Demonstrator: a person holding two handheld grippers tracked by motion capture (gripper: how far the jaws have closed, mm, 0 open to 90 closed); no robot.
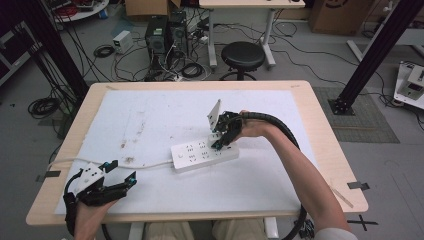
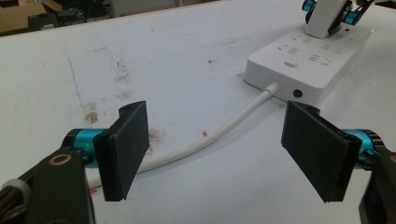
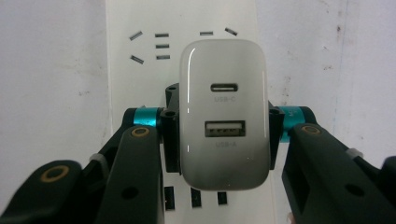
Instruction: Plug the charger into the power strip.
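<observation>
The right tongs [image 3: 224, 126] are clamped on a small white plastic USB charger block [image 3: 225, 112], one black jaw pressed against each of its long sides, with the face bearing an oval USB-C port above a rectangular USB-A port turned toward the camera on those tongs. Directly beneath the charger and the right tongs lies a long white plastic power strip [image 1: 204, 153] with rows of socket slots; in the high view the tongs [image 1: 220, 142] point down onto the end of the strip farthest from its cable, and the charger sits on the strip's upper face, though how deep its pins are seated cannot be told. The strip rests on a white sheet [image 1: 150, 120] that covers the light wooden desk [image 1: 320, 135]. A thick white round cable [image 2: 205, 142] leaves the strip's near end and curves across the sheet toward the left tongs [image 2: 215, 144], passing under the gap between their jaws. The left tongs stand wide open with nothing between the two flat black pads [image 2: 128, 147], well apart from the strip and low over the sheet near the desk's front corner, held in the person's left hand [image 1: 90, 212]. Brownish stains [image 2: 121, 70] mark the sheet beyond the left tongs.
</observation>
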